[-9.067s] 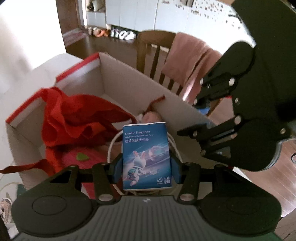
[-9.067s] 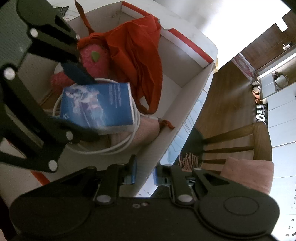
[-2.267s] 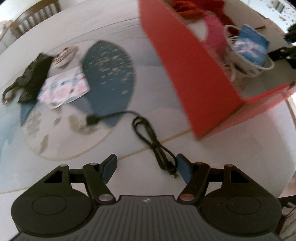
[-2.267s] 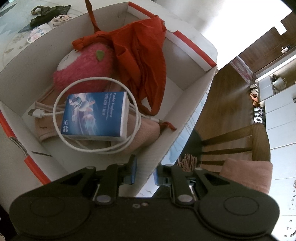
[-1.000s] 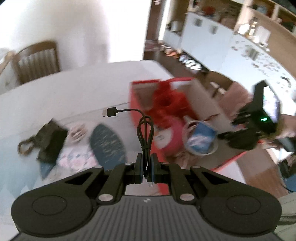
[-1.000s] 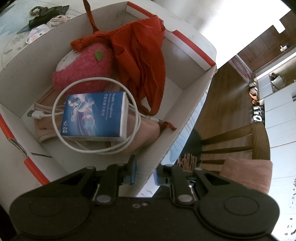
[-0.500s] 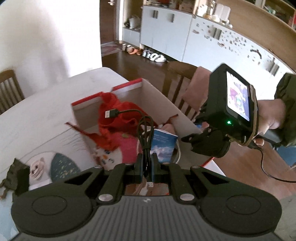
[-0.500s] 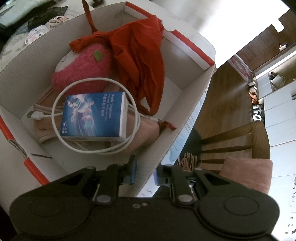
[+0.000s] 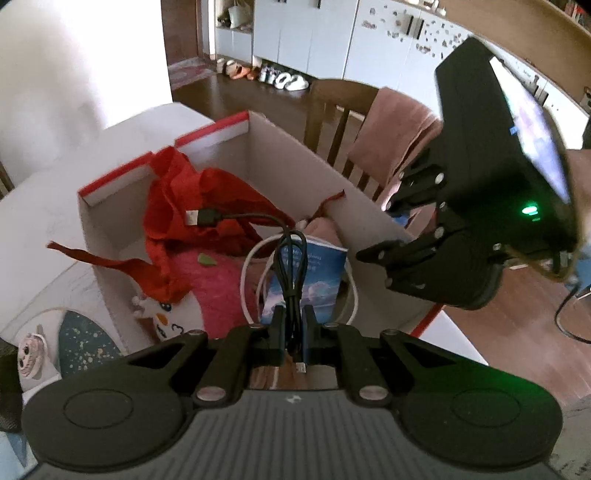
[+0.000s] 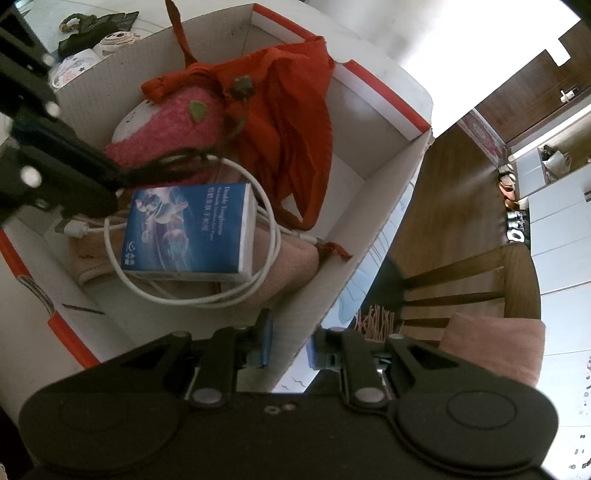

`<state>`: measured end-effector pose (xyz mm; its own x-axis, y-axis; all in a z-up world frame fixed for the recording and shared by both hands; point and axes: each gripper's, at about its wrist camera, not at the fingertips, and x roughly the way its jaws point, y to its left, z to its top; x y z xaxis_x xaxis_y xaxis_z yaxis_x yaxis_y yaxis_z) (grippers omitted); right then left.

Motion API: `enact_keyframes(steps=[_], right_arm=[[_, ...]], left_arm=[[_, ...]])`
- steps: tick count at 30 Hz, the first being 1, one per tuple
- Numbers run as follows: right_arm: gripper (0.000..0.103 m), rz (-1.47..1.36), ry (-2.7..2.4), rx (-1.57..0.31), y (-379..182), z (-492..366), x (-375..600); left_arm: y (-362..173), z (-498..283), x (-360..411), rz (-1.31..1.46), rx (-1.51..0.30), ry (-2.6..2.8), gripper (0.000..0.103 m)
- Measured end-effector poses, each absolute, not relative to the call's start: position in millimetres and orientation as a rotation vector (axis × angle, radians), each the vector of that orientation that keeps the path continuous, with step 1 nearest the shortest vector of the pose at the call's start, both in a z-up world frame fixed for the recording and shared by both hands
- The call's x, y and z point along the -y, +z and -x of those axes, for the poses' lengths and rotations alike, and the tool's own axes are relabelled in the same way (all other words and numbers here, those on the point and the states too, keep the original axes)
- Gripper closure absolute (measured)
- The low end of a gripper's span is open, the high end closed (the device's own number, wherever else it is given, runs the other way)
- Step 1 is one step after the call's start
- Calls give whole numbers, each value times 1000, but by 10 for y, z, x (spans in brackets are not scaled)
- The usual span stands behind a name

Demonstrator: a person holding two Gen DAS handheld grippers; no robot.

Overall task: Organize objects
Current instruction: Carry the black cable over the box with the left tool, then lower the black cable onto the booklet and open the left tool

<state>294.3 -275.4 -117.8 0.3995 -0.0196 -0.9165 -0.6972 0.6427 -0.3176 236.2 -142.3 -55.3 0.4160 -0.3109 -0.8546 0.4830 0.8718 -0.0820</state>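
Note:
My left gripper (image 9: 293, 317) is shut on a coiled black USB cable (image 9: 293, 266) and holds it over the open cardboard box (image 9: 295, 155); the cable's plug end sticks out over the red cloth (image 9: 192, 206). Inside the box lie a pink plush toy (image 10: 173, 118), a blue tissue pack (image 10: 188, 229) ringed by a white cable (image 10: 273, 236), and a pink cloth underneath. My right gripper (image 10: 289, 341) is shut on the box's near wall (image 10: 369, 206). In the right wrist view the left gripper reaches in from the left with the blurred black cable (image 10: 177, 160).
A wooden chair draped with a pink towel (image 9: 399, 125) stands just beyond the box. On the table left of the box lie a black pouch (image 10: 92, 26), a small round figure (image 9: 31, 350) and a patterned pack (image 10: 70, 68). Wooden floor lies past the table edge.
My left gripper has carried the black cable closer to the box and lower, and now hangs over its contents. The right gripper and the box have not moved.

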Motion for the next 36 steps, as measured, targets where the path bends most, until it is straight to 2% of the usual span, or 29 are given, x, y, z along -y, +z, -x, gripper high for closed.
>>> enact_keyframes(steps=[11,17,20,22,24,36], right_arm=[[87,781,492,-1095,-1190,-2957,2749],[87,778,492,-1098,-1191,-2965,2748],[87,779,492,-1101,-1188,-2974,2745],[86,778,491,-1103,-1190,-2978,2743],[86,778,490,-1105,-1194,-2989,2741],[86,764,479,-1116,-1201,-3016,2742]], left_arm=[[-863,-2594,1403,-163,-1194,-523,96],[-829,-2603,1378,-168,-1197,-528,94],[-799,-2594,1386,-166,-1181,-540,82],[-775,-2573,1352,-160,-1167,-548,58],[-728,-2542,1308,-143,-1151,-549,51],[-338,-2288,893,-71,-1060,-502,51]])
